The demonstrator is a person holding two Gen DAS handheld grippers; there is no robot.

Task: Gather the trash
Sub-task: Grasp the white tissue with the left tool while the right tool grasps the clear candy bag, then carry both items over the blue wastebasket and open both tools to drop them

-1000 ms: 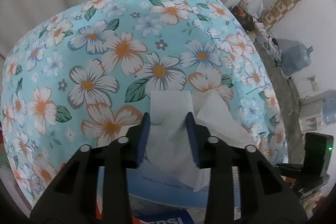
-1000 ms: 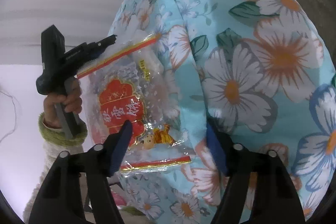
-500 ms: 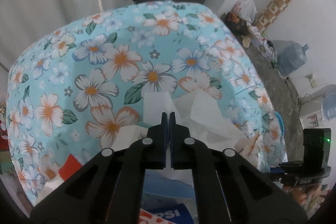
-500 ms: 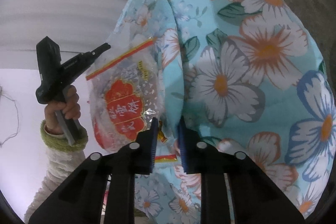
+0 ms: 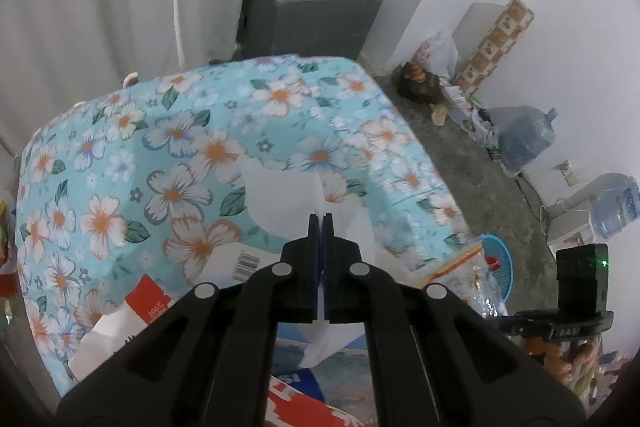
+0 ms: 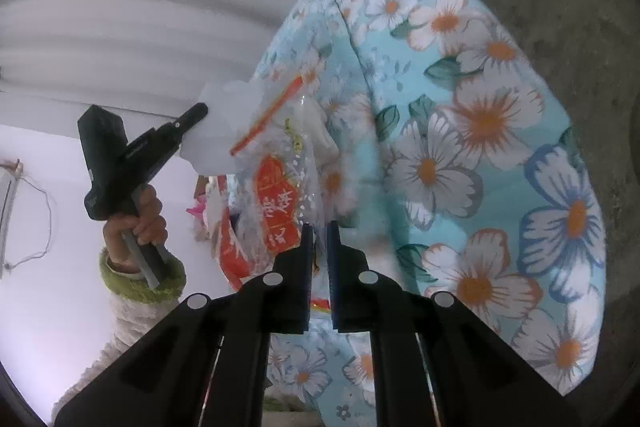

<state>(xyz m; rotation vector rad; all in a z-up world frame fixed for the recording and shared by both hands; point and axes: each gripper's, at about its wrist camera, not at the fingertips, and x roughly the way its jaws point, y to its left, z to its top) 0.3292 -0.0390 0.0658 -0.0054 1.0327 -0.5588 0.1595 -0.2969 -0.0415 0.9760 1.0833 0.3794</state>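
Observation:
My left gripper (image 5: 321, 223) is shut on a white tissue (image 5: 280, 195) and holds it above the table with the blue floral cloth (image 5: 160, 155). From the right wrist view the left gripper (image 6: 196, 113) shows with the tissue (image 6: 212, 139) hanging from its tips. My right gripper (image 6: 318, 231) is shut on the edge of a clear plastic bag with red print (image 6: 280, 199), held beside the cloth's hanging side (image 6: 460, 147). The bag also shows in the left wrist view (image 5: 460, 267).
A white carton with a barcode (image 5: 240, 263) and red-white packaging (image 5: 140, 307) lie near the table's front edge. A grey cabinet (image 5: 308, 23) with a red can stands behind. Water jugs (image 5: 524, 139) and boxes line the right wall; a blue basket (image 5: 498, 263) sits on the floor.
Both grippers closed: the left on the tissue, the right on the plastic bag. The left then lifted the tissue up and back from the table; the bag moved with the right gripper.

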